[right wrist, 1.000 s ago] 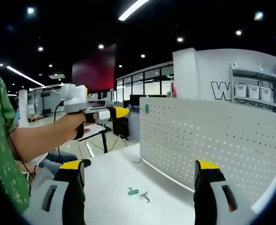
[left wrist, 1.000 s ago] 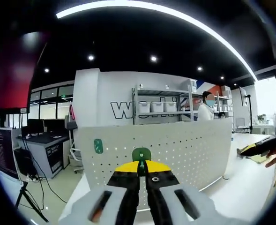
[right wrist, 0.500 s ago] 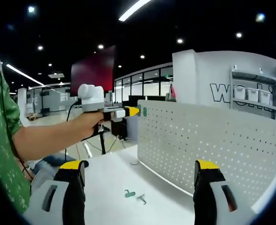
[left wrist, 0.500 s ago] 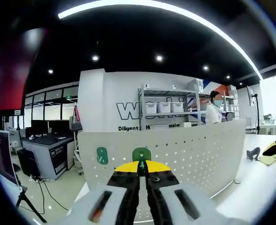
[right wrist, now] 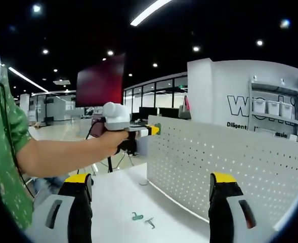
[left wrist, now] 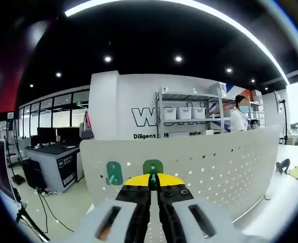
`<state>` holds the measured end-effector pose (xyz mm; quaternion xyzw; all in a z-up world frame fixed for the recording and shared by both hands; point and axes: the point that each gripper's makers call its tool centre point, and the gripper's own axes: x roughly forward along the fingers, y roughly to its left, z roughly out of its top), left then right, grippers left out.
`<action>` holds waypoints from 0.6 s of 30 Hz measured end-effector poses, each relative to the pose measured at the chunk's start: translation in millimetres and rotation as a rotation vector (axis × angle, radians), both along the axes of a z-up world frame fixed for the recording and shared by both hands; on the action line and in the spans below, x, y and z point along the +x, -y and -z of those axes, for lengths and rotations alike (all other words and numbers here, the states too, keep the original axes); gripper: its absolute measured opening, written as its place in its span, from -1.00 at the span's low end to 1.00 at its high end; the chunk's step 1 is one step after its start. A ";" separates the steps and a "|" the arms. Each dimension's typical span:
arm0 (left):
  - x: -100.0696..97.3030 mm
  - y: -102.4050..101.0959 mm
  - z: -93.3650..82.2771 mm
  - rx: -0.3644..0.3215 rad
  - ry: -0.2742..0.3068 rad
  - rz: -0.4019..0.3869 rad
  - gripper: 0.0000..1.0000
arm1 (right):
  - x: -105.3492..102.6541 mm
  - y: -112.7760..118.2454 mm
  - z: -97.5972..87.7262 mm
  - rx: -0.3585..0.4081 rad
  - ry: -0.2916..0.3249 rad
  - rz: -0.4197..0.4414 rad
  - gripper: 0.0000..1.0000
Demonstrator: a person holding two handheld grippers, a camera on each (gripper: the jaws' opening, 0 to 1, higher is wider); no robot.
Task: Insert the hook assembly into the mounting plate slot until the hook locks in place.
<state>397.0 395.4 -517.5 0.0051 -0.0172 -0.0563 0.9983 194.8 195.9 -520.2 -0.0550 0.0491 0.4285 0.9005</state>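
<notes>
At the pegboard's (left wrist: pixel 204 162) upper edge, the left gripper (left wrist: pixel 153 178) (jaws clamped) holds a green hook (left wrist: pixel 152 167) — the right gripper (right wrist: pixel 151 185) stands apart.

In the left gripper view, the hook assembly (left wrist: pixel 152 167) sits between the left tongs (left wrist: pixel 153 180), right before the mounting plate (left wrist: pixel 209 162); a second hook (left wrist: pixel 114 173) sits on the plate just left. In the right gripper view, two small parts (right wrist: pixel 142 218) lie on the worktop (right wrist: pixel 123 192) between the right tongs (right wrist: pixel 151 190), the plate standing behind them
</notes>
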 end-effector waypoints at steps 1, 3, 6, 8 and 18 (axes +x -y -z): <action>1.6 -0.7 0.4 -0.002 0.000 -0.002 -0.93 | 0.9 -0.2 -0.6 0.000 0.001 0.000 0.98; 6.0 -2.4 2.1 -0.003 -0.002 -0.008 -0.93 | 2.2 -1.3 -1.8 -0.001 0.004 -0.002 0.98; 10.3 -2.7 2.3 -0.003 -0.003 -0.010 -0.93 | 4.1 -2.1 -2.7 -0.001 0.005 -0.004 0.98; 14.7 -4.0 2.3 -0.001 -0.004 -0.012 -0.93 | 6.2 -1.1 -2.8 -0.001 0.005 -0.004 0.98; 22.1 -7.0 3.8 0.007 -0.010 -0.018 -0.93 | 10.9 17.7 -1.5 0.010 -0.005 0.004 0.99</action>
